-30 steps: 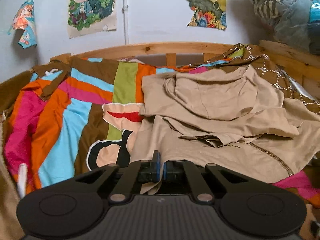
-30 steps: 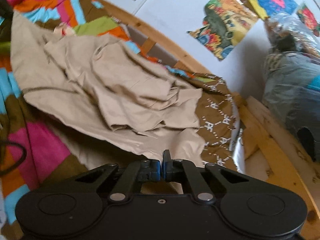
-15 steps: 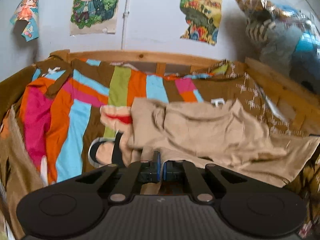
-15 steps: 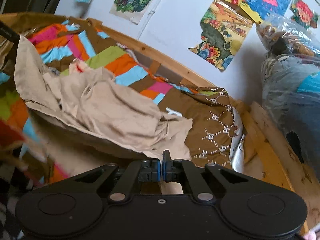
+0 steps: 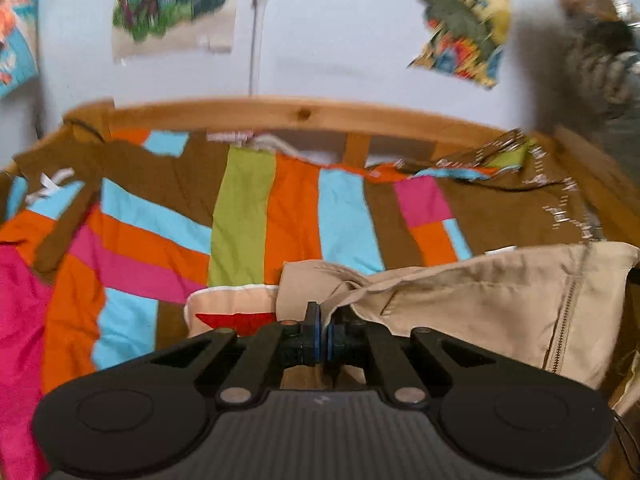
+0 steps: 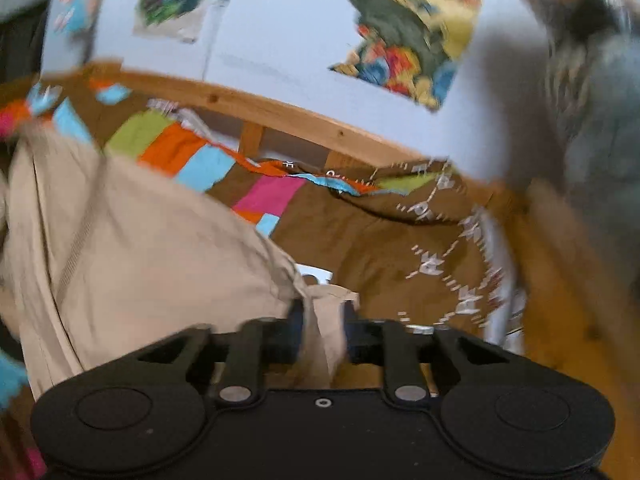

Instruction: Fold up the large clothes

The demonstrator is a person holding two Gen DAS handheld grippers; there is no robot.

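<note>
A beige zip jacket (image 5: 460, 296) hangs lifted above the striped blanket (image 5: 248, 216), stretched between my two grippers. My left gripper (image 5: 320, 320) is shut on one edge of it, the cloth pinched between the blue pads. In the right wrist view the jacket (image 6: 160, 248) spreads to the left with its zipper showing. My right gripper (image 6: 324, 312) has its fingers clearly apart, and a bunch of the beige cloth still lies between them. Both views are blurred by motion.
A wooden bed rail (image 5: 304, 114) runs along the far side under a white wall with posters (image 5: 172, 8). A brown patterned cover (image 6: 380, 240) lies at the right. Clothes in plastic bags (image 6: 592, 100) are stacked at the right end.
The jacket has been lifted off the blanket and pulled toward me, uncovering the stripes. My right gripper's fingers have parted from shut. Both cameras have tilted up.
</note>
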